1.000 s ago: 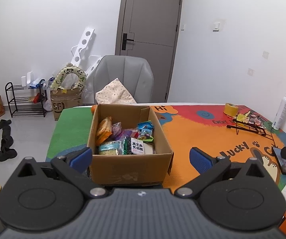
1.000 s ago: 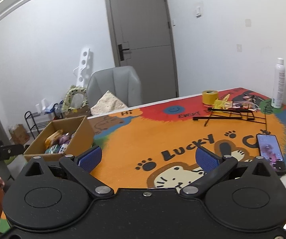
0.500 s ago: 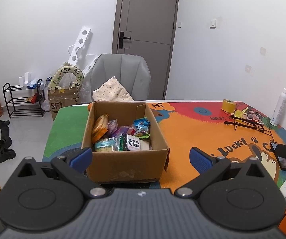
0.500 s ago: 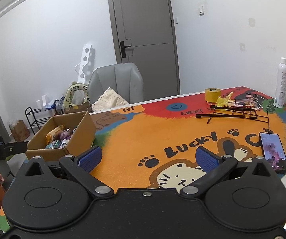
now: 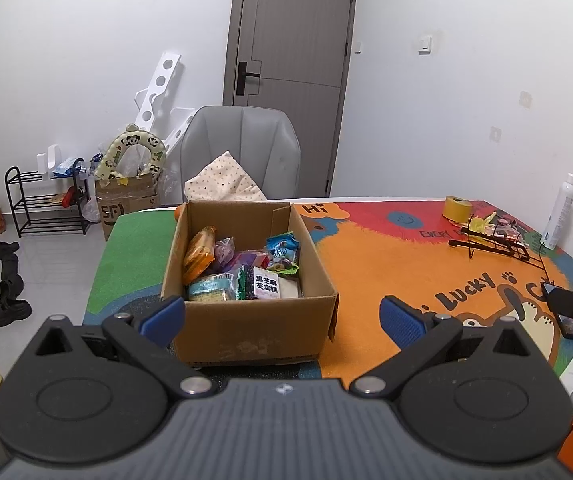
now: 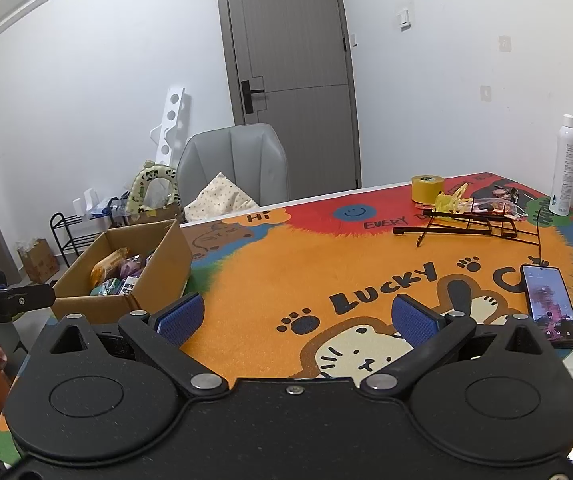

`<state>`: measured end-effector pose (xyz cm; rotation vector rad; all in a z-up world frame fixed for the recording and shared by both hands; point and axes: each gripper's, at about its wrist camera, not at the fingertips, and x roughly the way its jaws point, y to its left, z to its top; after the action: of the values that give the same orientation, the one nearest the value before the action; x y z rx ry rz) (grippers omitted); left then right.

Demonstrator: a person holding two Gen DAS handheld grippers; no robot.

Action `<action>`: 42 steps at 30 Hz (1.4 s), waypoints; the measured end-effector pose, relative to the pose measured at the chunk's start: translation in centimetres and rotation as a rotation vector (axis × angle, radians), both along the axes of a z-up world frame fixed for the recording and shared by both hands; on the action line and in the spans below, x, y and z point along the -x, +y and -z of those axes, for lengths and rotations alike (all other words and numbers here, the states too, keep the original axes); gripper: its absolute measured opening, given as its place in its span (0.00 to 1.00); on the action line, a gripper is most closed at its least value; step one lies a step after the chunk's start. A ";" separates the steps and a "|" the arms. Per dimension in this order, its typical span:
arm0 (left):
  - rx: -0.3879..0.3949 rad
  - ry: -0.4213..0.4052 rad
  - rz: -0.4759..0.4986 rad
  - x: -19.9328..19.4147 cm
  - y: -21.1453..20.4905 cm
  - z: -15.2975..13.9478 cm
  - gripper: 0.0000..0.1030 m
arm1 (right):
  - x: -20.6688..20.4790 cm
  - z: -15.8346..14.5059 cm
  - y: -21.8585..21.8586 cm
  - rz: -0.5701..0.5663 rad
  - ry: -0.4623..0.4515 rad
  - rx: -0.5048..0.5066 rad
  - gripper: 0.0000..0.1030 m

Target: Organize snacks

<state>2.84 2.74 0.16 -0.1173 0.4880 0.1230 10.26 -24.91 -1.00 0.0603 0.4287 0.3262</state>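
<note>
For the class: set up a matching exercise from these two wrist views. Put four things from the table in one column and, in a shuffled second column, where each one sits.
Things:
1. Cardboard box
2. Tape roll
3. Phone
4. White spray bottle

Places:
A. Near edge of the mat, on the right
B. Far right, by the wall
C. Left end of the table, with snacks inside
D. Far side, just behind the black wire rack

Pairs: 1-C, 2-D, 3-A, 4-B

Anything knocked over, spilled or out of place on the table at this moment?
Yes: the black wire rack lies collapsed on its side near the tape roll, wrappers caught against it. The snacks sit jumbled in the cardboard box. Nothing spilled. Both grippers, left and right, are open and empty.
</note>
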 end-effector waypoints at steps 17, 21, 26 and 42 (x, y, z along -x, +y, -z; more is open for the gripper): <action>-0.009 0.014 0.023 0.0 -0.3 0.3 1.00 | 0.1 0.3 0.3 -0.002 0.012 -0.002 1.00; -0.008 0.013 0.019 -0.1 -0.3 0.3 1.00 | 0.1 0.3 0.3 -0.001 0.011 -0.001 1.00; -0.008 0.014 0.017 0.0 -0.3 0.3 1.00 | 0.1 0.2 0.2 -0.006 0.013 -0.009 1.00; -0.005 0.026 0.020 0.0 -0.1 0.8 1.00 | -0.2 0.3 0.3 -0.008 0.017 -0.005 1.00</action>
<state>2.87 2.59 -0.66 -0.1062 0.5145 0.1063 10.43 -24.66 -1.34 0.0664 0.4454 0.3345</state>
